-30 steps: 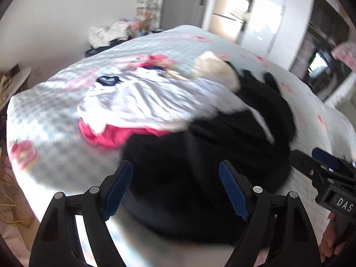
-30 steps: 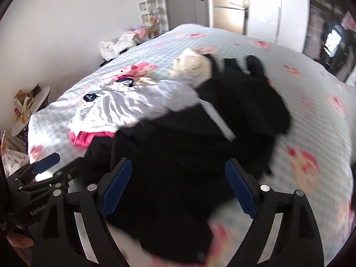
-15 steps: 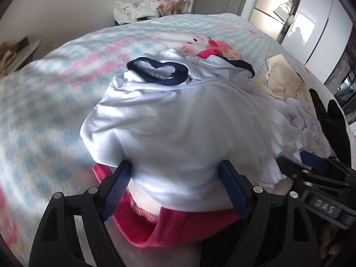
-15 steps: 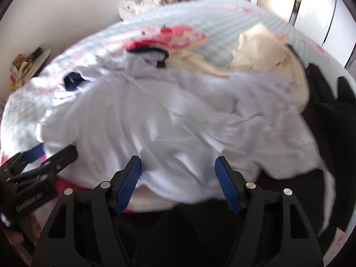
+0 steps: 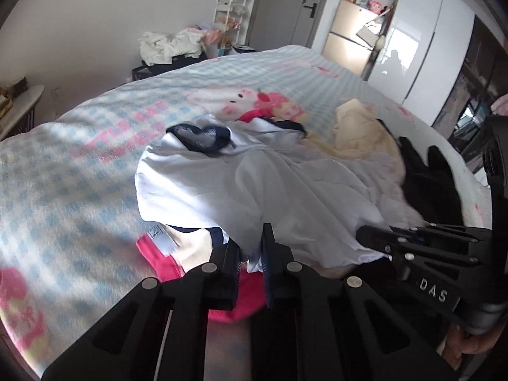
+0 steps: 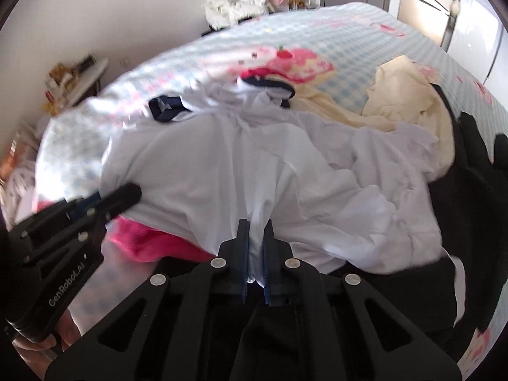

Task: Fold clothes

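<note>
Two grippers, the left gripper closing and the right gripper clenched, pinch the near hem of the white shirt atop the clothes pile on the bed, probably to lift it free for folding.

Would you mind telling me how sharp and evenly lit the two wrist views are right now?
Left wrist view: sunlight stripes the white shirt and washes out the checked bedspread, which is soft at the fisheye edge; the left gripper, closing on shirt cloth, is sharp. Right wrist view: the shirt glares brightly, the left side smears with blur, and the right gripper stays crisp.
</note>
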